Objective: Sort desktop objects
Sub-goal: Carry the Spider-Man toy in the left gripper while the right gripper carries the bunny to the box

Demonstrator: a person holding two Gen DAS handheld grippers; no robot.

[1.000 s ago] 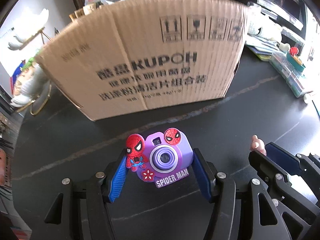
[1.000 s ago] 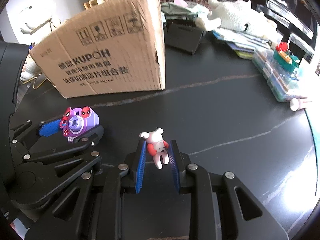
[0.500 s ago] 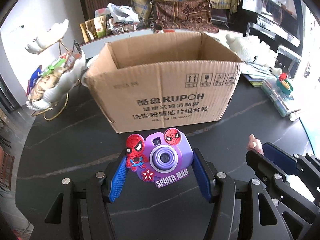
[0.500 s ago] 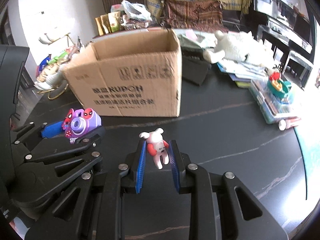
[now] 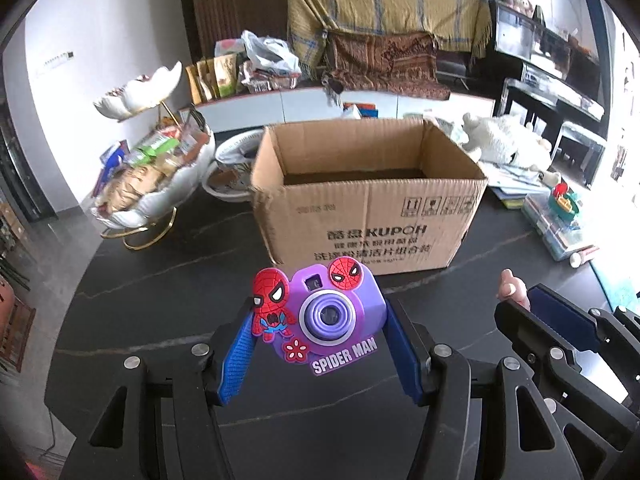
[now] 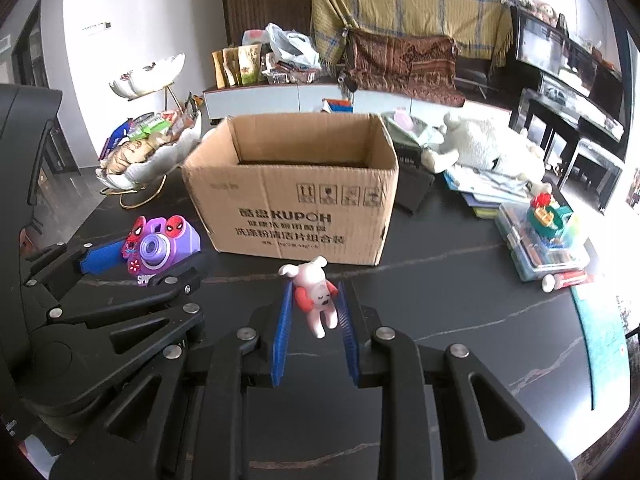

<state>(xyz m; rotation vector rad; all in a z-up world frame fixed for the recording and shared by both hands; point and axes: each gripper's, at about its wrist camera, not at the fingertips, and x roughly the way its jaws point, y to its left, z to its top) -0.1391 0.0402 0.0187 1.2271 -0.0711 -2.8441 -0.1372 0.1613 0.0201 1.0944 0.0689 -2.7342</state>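
Black counter (image 5: 160, 312), box (image 5: 368, 200) at 12 o'clock: your left hand-held gripper (image 5: 320, 344) grips the camera (image 5: 324, 316), right hand-held gripper (image 6: 316, 320) the figure (image 6: 314, 292); carry both over its open top.

Left claw (image 5: 322, 344) clamped, right claw (image 6: 316, 312) clamped, side by side.

A dark bench (image 6: 460, 300) with thin pale veins carries an open cardboard box (image 6: 296, 208) standing upright near its middle. To the box's left sits a white shell-shaped stand (image 6: 140, 160) heaped with snacks. To its right lie a white plush toy (image 6: 488, 148), a stack of papers (image 6: 488, 188) and clear plastic cases (image 6: 544, 252).
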